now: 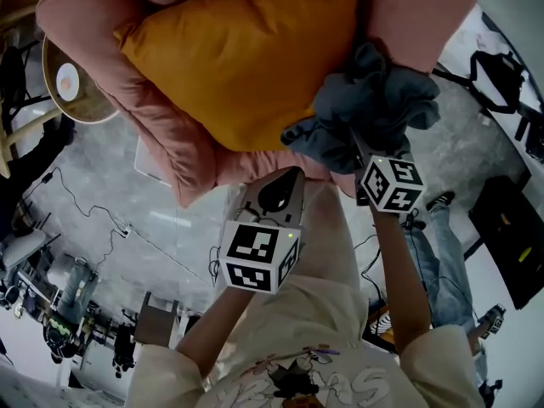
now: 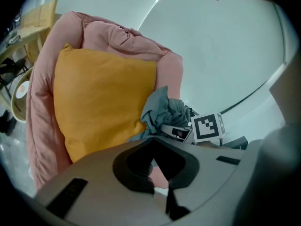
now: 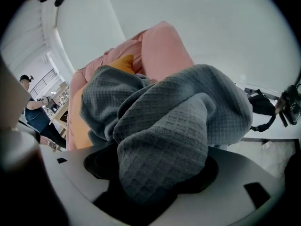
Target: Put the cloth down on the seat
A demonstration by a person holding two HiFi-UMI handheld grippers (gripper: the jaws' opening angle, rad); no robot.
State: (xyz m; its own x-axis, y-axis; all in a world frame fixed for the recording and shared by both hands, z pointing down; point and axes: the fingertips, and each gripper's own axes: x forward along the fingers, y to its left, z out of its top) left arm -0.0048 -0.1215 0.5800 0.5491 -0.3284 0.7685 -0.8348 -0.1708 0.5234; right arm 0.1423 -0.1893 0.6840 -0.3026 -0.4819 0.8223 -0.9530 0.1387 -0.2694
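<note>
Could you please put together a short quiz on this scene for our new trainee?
1. True or false: the grey cloth lies spread out flat on the orange cushion.
2. Pick one: the seat that the cushion rests on is A) pink, B) green, C) black.
3. In a few words: which gripper has the cloth between its fingers?

Key
1. False: it is bunched up beside the cushion.
2. A.
3. The right gripper.
</note>
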